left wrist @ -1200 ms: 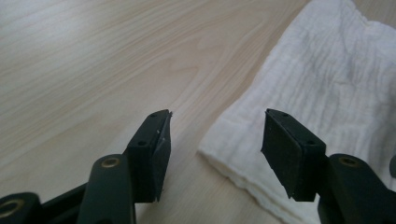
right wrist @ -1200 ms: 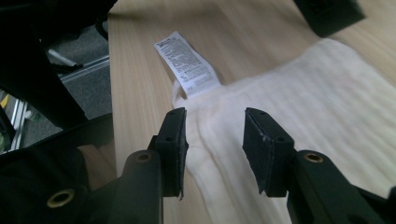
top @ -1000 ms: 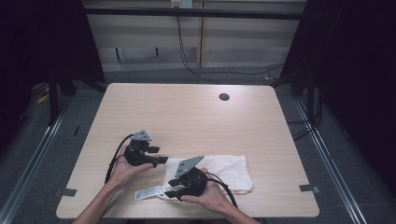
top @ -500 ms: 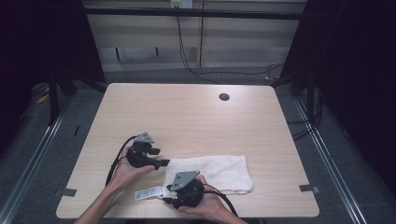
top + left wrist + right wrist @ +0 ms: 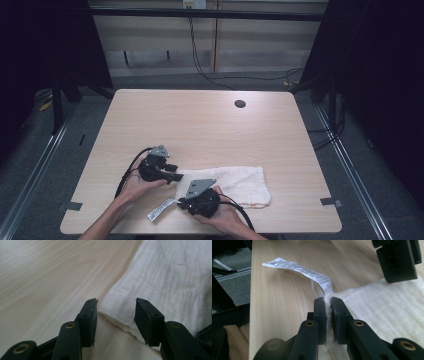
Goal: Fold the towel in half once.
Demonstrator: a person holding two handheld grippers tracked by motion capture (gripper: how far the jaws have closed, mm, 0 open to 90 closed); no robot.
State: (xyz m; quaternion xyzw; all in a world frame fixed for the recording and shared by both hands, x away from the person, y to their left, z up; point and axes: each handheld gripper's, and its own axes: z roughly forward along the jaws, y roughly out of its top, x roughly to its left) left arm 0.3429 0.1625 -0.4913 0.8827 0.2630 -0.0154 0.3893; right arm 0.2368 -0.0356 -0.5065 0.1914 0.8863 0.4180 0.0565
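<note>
A folded white cloth (image 5: 240, 181) lies near the front edge of the wooden table (image 5: 200, 125). A printed care tag (image 5: 161, 210) sticks out from its near left corner. My right gripper (image 5: 182, 202) is shut on that corner; in the right gripper view the jaws (image 5: 329, 300) pinch the cloth (image 5: 382, 305) right where the tag (image 5: 297, 268) is sewn on. My left gripper (image 5: 177, 176) stands open at the cloth's far left corner. In the left gripper view its jaws (image 5: 116, 301) straddle the cloth's edge (image 5: 170, 282) without closing on it.
A dark round grommet hole (image 5: 240, 104) sits at the table's far side. Bare tabletop stretches behind and to the left of the cloth. Dark floor, metal rails (image 5: 45, 150) and cables surround the table. The left gripper's jaw (image 5: 398, 260) shows at the top right of the right gripper view.
My right gripper has moved down toward the front edge, onto the cloth's near left corner by the tag. The left gripper has stayed almost still at the far left corner.
</note>
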